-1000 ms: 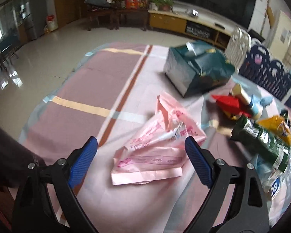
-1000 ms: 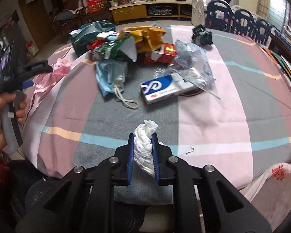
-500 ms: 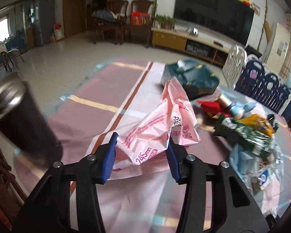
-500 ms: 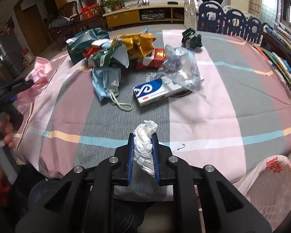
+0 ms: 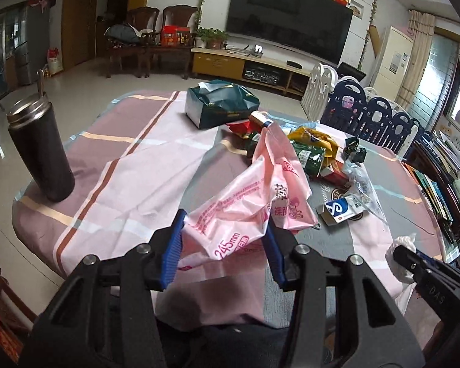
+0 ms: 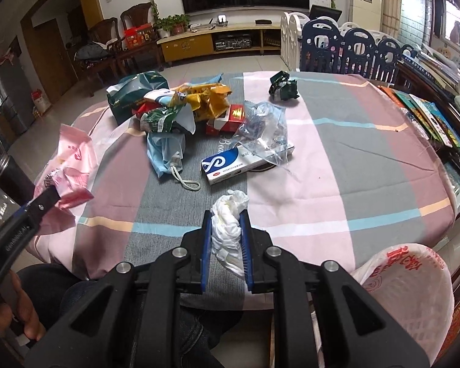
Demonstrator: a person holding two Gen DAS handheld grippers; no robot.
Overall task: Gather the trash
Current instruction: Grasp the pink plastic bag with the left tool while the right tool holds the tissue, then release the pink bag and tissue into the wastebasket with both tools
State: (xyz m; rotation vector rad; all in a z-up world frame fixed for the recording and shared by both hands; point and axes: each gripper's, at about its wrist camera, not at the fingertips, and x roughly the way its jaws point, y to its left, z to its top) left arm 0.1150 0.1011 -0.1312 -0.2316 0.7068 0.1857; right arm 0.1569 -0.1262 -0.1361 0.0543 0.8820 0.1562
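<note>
Left claw (image 5: pixel 224 242) grips pink bag (image 5: pixel 254 196), right claw (image 6: pixel 227 239) white tissue (image 6: pixel 228 224); wrapper heap (image 6: pixel 184 107) beyond

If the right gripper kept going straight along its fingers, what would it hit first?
Probably the blue and white cardboard box on the striped tablecloth. The right gripper, shut on a crumpled white tissue, points down that way, though depth is unclear.
</note>
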